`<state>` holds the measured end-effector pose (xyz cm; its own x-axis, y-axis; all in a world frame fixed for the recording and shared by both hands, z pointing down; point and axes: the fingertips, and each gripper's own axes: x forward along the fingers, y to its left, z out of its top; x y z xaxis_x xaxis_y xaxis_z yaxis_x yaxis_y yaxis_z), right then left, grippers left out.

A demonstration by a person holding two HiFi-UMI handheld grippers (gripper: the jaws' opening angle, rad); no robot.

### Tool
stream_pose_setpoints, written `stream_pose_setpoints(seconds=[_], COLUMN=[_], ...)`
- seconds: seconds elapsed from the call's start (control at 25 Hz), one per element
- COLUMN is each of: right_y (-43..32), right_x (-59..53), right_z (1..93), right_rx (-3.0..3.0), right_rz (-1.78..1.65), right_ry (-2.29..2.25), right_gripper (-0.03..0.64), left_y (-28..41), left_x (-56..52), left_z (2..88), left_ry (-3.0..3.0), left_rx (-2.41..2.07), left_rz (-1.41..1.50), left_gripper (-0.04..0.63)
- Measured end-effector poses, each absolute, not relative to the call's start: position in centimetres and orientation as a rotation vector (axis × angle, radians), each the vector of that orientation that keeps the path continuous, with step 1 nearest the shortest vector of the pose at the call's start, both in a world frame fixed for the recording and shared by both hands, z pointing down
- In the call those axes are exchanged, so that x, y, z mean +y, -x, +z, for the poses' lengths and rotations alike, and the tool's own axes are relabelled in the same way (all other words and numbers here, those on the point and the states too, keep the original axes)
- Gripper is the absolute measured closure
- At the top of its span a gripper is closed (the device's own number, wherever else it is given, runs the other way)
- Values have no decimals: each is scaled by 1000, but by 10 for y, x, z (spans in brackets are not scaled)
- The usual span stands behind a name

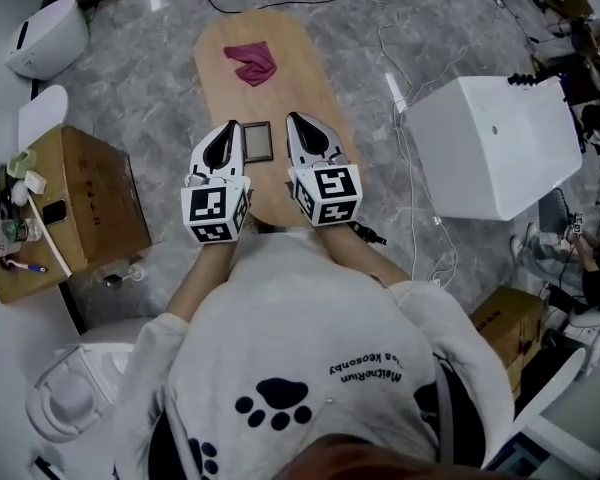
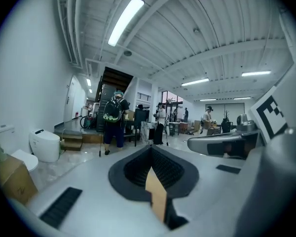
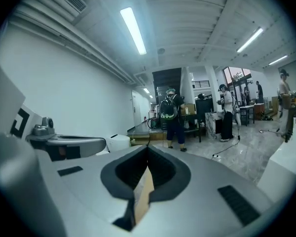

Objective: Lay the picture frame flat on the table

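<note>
A small dark-framed picture frame rests on the oval wooden table, its face showing to the head view as a full rectangle. My left gripper is just left of it and my right gripper just right of it, both held above the table's near end. Neither touches the frame. In the left gripper view the left gripper has its jaws pressed together with nothing between them. In the right gripper view the right gripper is shut and empty as well. Both gripper views look out across the room, and the frame is hidden from them.
A crumpled red cloth lies on the table's far end. A cardboard box with clutter stands to the left, and a big white box to the right. Cables trail on the floor. People stand far off.
</note>
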<state>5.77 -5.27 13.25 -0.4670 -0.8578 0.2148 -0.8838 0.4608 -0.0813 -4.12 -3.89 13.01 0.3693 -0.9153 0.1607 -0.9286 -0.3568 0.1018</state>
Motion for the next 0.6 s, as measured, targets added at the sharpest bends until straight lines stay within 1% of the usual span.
stream_pose_setpoints(seconds=[0.28,0.6], right_y=[-61,-51], right_x=[-43,-30], right_z=[72,50], right_rx=[-2643,-2690], right_rz=[118,78], right_ry=[-1572,-1552], right_gripper=[606,606], left_y=[45,48], left_x=[-26,-18], left_z=[76,65], left_ry=[-2532,-2570], left_rx=[-1732,-1741], left_rz=[30,31], left_gripper=[586,586])
